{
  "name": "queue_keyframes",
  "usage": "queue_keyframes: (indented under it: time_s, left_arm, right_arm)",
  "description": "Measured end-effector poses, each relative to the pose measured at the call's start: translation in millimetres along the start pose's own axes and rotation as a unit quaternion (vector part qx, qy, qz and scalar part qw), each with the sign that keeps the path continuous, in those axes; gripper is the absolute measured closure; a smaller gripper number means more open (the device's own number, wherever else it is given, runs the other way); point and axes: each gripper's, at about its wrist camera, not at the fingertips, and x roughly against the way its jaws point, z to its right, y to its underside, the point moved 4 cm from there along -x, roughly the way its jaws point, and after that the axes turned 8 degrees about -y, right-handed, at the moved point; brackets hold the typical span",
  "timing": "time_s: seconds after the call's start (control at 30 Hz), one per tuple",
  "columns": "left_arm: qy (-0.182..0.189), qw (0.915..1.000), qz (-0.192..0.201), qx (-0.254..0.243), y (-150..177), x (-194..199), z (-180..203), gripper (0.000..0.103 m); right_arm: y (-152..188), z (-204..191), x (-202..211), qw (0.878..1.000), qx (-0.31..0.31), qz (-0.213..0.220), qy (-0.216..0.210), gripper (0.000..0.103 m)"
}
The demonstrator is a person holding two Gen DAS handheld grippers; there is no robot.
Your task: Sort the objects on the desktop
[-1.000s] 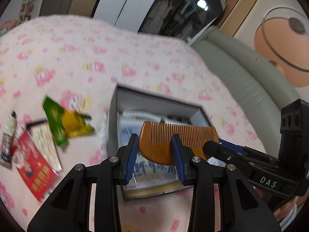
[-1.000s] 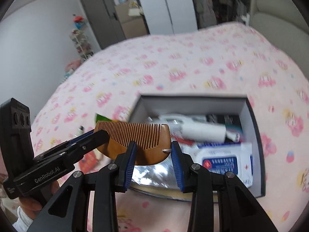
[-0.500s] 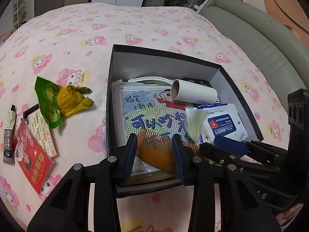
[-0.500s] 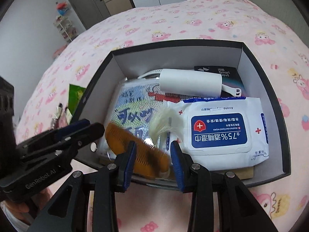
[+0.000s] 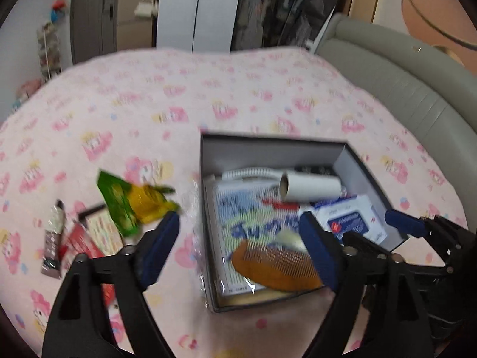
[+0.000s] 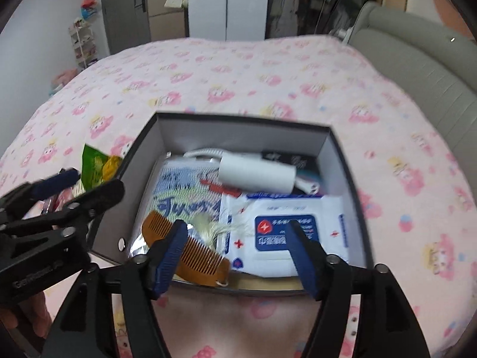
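Lying released in box [image 6: 342,161], comb [image 6: 193,253], jaws opened

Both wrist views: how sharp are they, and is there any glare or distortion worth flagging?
Left wrist view: motion blur smears the green packet, the booklet print and the comb; fisheye bends the bedspread. Right wrist view: milder blur, the wipes label unreadable, a small glare on foil beside the comb; dark corners in both.
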Motion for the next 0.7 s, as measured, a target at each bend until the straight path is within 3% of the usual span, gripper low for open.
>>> queue_keyframes:
  time_s: [0.07,0.3,0.7]
  left_arm:
    - [-0.005,0.9998,0.021,0.000,-7,15,-2,0.015]
    - [-0.026,0.9968,0.075,0.000,-22,66,-8,0.001]
    - [-0.047,0.9921,0.116,0.000,-2,143,-21,0.001]
  right_arm:
    - [-4,-2,10,1.000,-0.003,0.012,0.005,0.028]
    - [-13,-14,55,0.998,-0.008,0.052,0.020,0.028]
    - [8,-34,121,0.995,-0.019,0.090,0.038,0.028]
